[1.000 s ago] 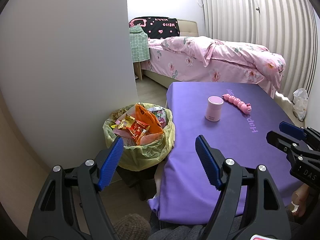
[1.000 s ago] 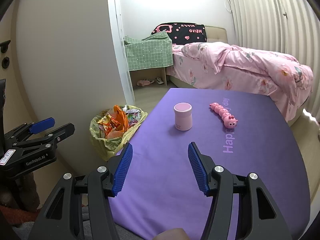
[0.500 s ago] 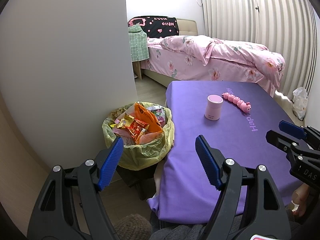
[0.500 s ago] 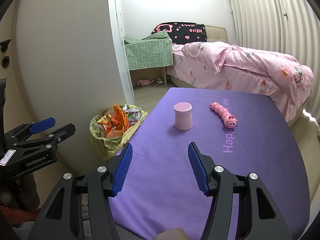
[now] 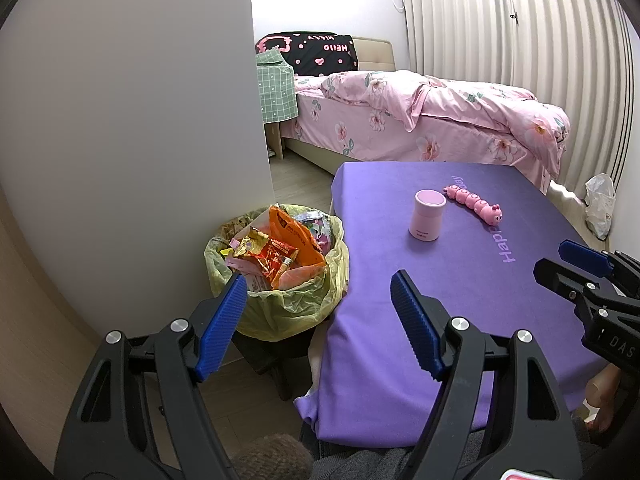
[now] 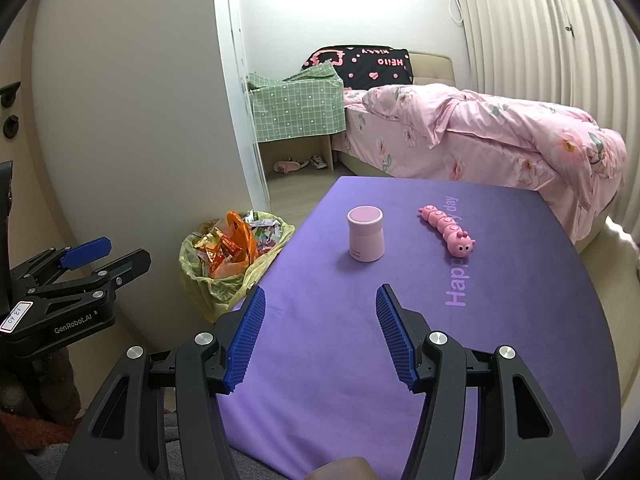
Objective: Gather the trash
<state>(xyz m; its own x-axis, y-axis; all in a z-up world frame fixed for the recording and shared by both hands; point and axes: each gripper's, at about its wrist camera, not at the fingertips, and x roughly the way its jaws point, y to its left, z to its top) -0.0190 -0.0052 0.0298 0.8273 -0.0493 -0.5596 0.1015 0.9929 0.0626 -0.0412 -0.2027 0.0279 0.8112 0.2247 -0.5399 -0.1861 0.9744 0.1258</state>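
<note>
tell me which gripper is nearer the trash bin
Left. The left gripper hangs just short of the trash bin; the right gripper is over the purple table, farther off.

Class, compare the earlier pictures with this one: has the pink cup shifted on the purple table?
No. The pink cup keeps its spot beside the caterpillar toy on the purple table.
</note>
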